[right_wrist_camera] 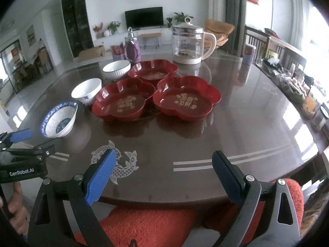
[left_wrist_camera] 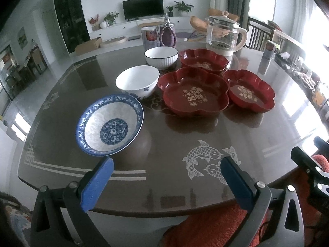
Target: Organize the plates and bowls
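Both tools hang at the near table edge, jaws spread wide and empty — left gripper, right gripper. Nearest, just ahead of the left one's outer finger, lies the blue-patterned bowl; glazed, shallow, flared, so I judge a pinch across its near rim safest, lifted level; glaze is slick. Beyond it a white bowl, then a ribbed white bowl; right of these three red lobed plates — glossy, touching.

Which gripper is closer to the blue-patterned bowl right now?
Left. The left gripper hangs open just short of the blue-patterned bowl, one finger near its rim. The right gripper is open farther right, by the fish motif.
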`<state>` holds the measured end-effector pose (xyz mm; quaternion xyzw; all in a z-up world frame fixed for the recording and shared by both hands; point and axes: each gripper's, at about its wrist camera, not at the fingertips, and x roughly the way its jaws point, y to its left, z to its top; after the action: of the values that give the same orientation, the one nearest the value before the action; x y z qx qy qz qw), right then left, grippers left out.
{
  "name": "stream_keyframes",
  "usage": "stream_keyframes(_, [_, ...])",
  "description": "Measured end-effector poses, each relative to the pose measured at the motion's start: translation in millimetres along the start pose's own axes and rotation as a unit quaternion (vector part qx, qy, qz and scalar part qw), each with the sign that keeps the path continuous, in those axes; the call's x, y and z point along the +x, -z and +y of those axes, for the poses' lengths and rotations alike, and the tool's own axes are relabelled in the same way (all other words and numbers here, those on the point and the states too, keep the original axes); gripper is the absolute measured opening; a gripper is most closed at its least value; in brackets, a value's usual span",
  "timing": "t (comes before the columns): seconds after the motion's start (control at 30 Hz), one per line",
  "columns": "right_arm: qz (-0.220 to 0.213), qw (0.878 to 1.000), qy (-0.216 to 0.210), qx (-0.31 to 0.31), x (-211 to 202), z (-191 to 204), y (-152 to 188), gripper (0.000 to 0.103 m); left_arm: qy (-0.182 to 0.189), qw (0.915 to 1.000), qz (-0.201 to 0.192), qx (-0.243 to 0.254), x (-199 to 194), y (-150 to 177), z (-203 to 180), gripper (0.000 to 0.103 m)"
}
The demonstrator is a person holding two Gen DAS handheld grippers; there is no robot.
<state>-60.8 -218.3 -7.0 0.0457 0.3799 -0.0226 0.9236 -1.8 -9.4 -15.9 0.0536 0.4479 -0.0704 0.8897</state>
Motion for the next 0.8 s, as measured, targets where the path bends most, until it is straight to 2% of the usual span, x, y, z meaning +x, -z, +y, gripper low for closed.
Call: stream_keyframes(0.8, [0.003,1.000,0.012,0.010,1.4,-6.6,-0.2,0.096,0.008,1.0000,0.001,-0.006,-3.6,1.3,-3.6,0.103])
